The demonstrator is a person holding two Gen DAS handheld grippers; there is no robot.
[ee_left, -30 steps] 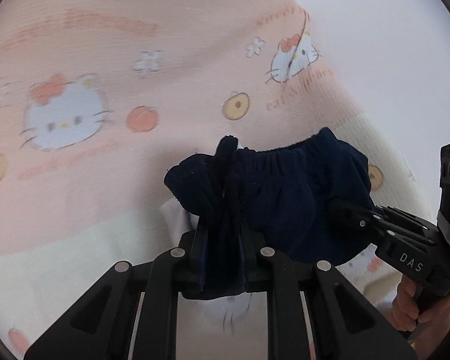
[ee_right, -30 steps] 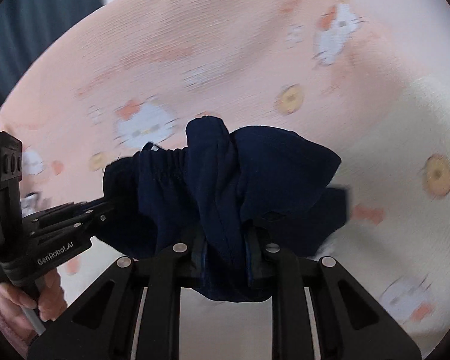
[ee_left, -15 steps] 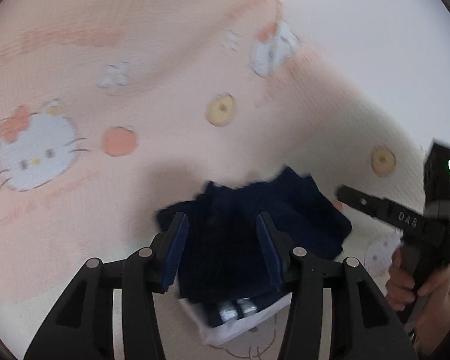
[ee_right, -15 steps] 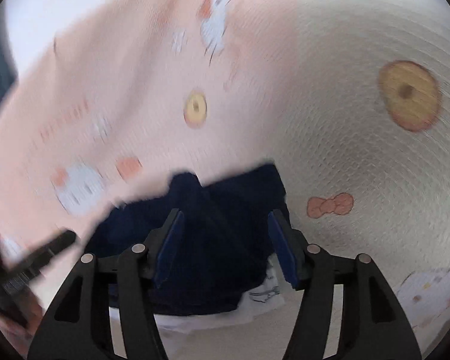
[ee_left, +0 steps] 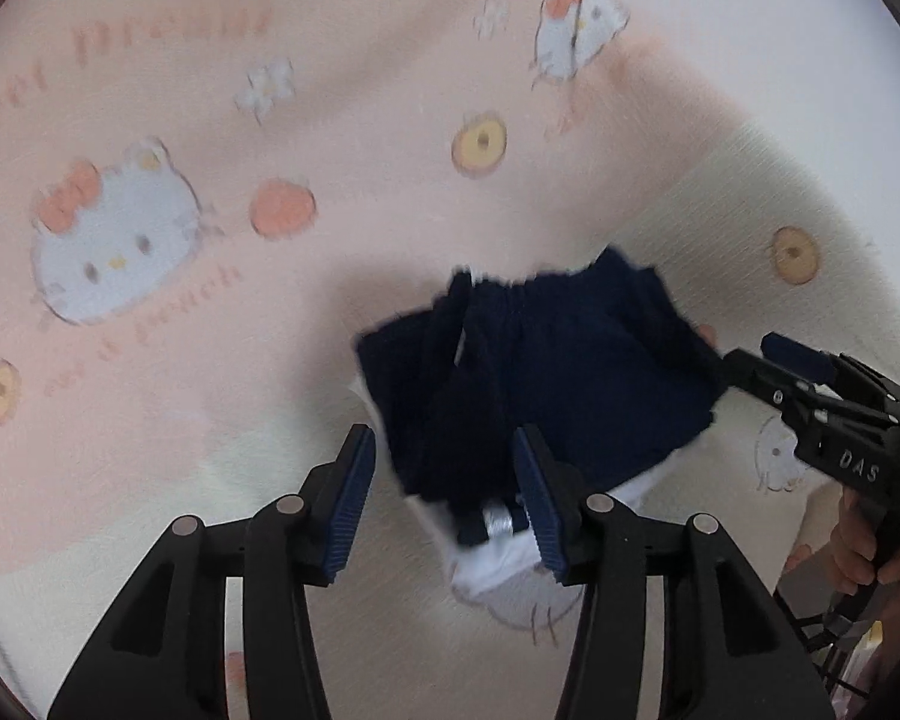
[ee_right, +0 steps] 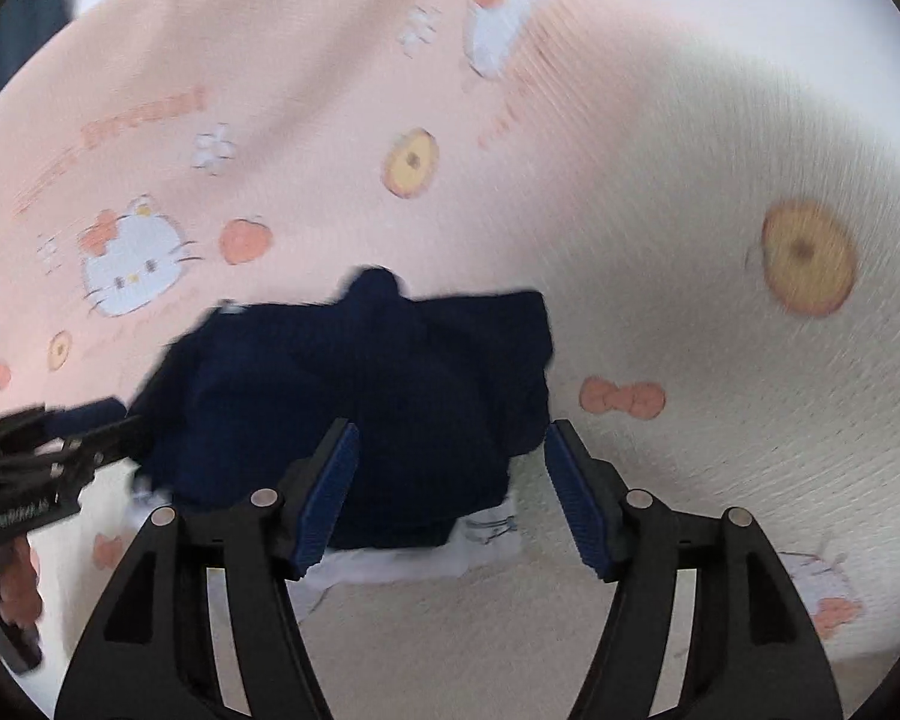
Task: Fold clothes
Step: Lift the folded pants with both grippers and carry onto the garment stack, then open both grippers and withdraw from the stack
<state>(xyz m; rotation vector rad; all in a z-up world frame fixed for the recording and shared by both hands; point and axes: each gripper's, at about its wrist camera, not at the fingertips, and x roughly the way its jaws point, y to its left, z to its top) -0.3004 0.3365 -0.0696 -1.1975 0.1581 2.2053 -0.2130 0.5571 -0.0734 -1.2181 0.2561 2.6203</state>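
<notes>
A small navy garment [ee_left: 546,372] with an elastic waistband lies bunched on the blanket, on top of a white garment [ee_left: 498,558] whose edge shows beneath it. It also shows in the right wrist view [ee_right: 360,402], over the white garment [ee_right: 390,567]. My left gripper [ee_left: 447,501] is open, its jaws either side of the navy garment's near edge. My right gripper [ee_right: 450,492] is open, just above the garment's near right part. Neither holds anything. The right gripper also shows at the right of the left wrist view [ee_left: 810,390].
A pink and cream Hello Kitty blanket [ee_left: 210,180] covers the whole surface, also in the right wrist view [ee_right: 690,240]. A hand holds each gripper handle at the frame edges. A white wall lies beyond the blanket's far edge.
Both grippers, shut on the navy garment a second ago, have opened and let it go. It has dropped onto the white garment, and both grippers have drawn back slightly.
</notes>
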